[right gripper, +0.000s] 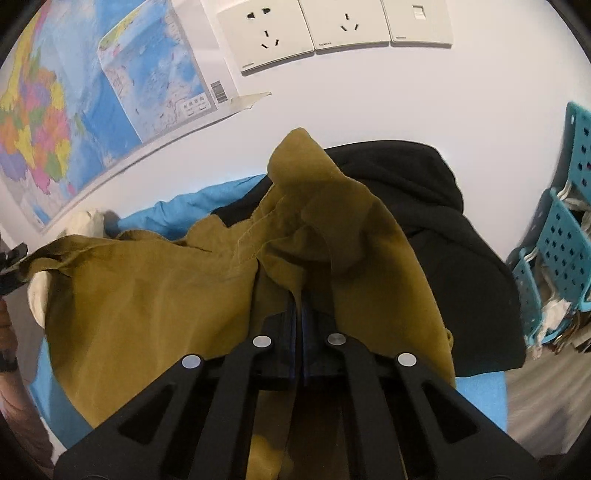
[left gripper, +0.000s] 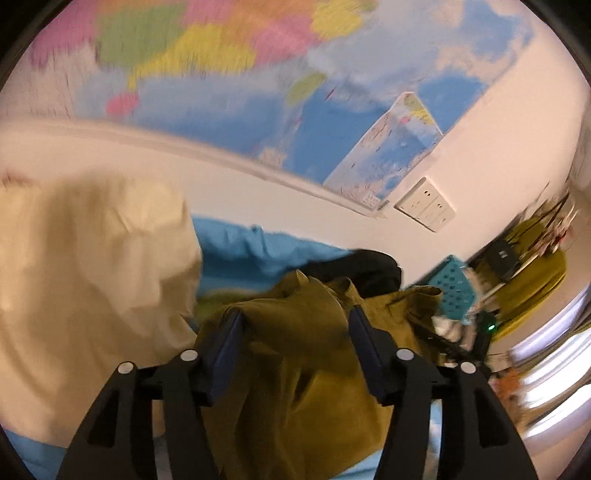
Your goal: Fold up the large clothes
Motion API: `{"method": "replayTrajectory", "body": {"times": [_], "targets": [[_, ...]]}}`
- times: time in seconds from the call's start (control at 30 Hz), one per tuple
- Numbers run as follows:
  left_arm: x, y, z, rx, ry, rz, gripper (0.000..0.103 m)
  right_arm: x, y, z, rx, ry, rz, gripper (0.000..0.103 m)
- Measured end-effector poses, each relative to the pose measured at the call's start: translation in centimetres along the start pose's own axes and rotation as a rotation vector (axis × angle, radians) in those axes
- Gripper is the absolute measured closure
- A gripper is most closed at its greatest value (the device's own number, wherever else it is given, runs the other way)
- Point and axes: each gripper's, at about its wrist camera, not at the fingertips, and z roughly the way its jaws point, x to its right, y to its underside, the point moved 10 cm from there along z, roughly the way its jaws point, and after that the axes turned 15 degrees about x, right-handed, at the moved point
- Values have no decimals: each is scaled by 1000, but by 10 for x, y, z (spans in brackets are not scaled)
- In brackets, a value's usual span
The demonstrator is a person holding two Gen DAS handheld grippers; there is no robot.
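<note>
Left wrist view. Your left gripper stands with its jaws spread wide; olive fabric bulges up between them but neither pad presses on it. The olive garment fills the lower centre of the frame, bunched and creased. A cream garment occupies the left half, a black garment sits just behind the olive one at centre, and blue bedding shows between them. A map covers the upper frame; the picture is smeared, so fine detail is unreadable.

Right wrist view. Your right gripper has its jaws pressed together, pinching a fold of the olive garment, which drapes over the fingers and spreads to the left of the frame. At the far left edge the cloth runs toward a dark object; whether it is held there you cannot tell. The black garment lies behind at right, a teal perforated rack at the right edge, wall sockets along the top.

Judgement: you appear to be in the pick-up and spread-out step, with no fold made yet. The next move calls for closing the left jaws on a second edge or corner, then drawing the two grips apart so the garment opens flat, clear of the black one.
</note>
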Motion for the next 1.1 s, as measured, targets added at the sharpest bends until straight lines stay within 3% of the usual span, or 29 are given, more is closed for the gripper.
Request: {"method": "replayTrajectory", "body": {"times": [0.13,0.2,0.3,0.37,0.5,0.6,0.63,0.7,0.9,1.0,1.1], "targets": [[15,17,5,-26,-2,115,46,0,-3,3,9,-1,15,101],[27,40,18,-91,10,199,46,1,-8,3,21,-10,28,101],[28,70,45,-175,-41,286,46,6,-22,0,51,-8,45,101],[14,84,66,-229,-99,284,46,12,-26,3,54,9,54,101],[-20,97,96,-300,-190,208,56,20,-9,28,-18,39,70,100],[-21,94,95,-297,-196,175,56,22,-6,27,-19,39,92,85],[-17,91,90,-282,-188,182,56,21,-9,20,-1,30,92,71],[-11,87,74,-237,-173,215,54,20,-18,0,75,17,93,57],[-6,92,13,-158,-56,198,50,-17,-8,-51,127,-112,-48,56],[-6,107,4,-165,-18,201,49,-30,14,-42,77,-119,-111,55],[-16,126,17,-193,-64,205,51,-18,32,-10,2,-70,-85,53]]}}
